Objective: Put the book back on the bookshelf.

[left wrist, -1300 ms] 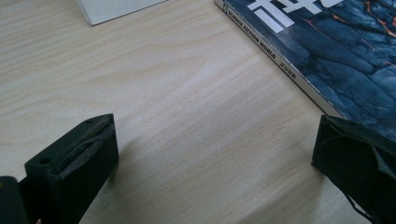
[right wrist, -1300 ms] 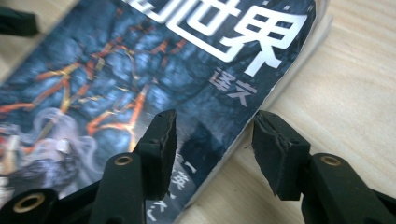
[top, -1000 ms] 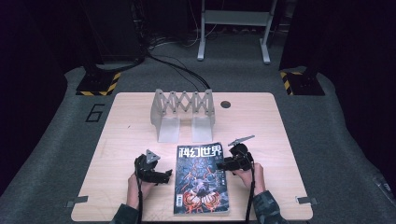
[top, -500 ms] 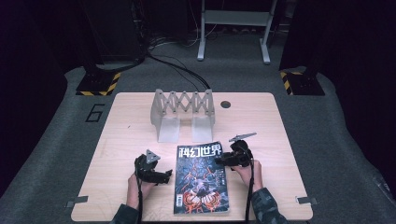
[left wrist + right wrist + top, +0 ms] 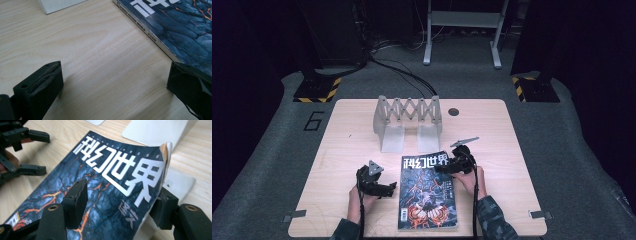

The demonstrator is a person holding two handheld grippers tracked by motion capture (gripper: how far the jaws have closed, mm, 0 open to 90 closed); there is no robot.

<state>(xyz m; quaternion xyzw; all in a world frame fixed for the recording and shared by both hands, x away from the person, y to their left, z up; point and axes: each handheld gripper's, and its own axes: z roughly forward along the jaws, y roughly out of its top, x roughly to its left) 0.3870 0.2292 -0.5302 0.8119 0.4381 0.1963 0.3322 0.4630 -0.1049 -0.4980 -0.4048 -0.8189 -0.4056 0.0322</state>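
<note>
A magazine (image 5: 428, 192) with a dark blue cover and white title characters lies flat near the table's front edge. My right gripper (image 5: 443, 167) is at its upper right corner. In the right gripper view the right gripper (image 5: 120, 202) has one jaw over the cover (image 5: 105, 182) and the other outside the curled-up edge. Its jaws have just been opening and do not press the pages. My left gripper (image 5: 389, 190) rests on the wood just left of the magazine. Its jaws (image 5: 115, 82) stand wide open around bare table, next to the spine (image 5: 150, 32).
A grey accordion book rack (image 5: 408, 120) stands behind the magazine at mid-table, and its pale base plates (image 5: 155, 132) lie close to the magazine's top edge. A small round hole (image 5: 453, 111) is in the table to the right of the rack. The left gripper (image 5: 46, 153) shows across the magazine.
My right gripper has shifted slightly toward the magazine's top right corner. The left hand has stayed where it was.
</note>
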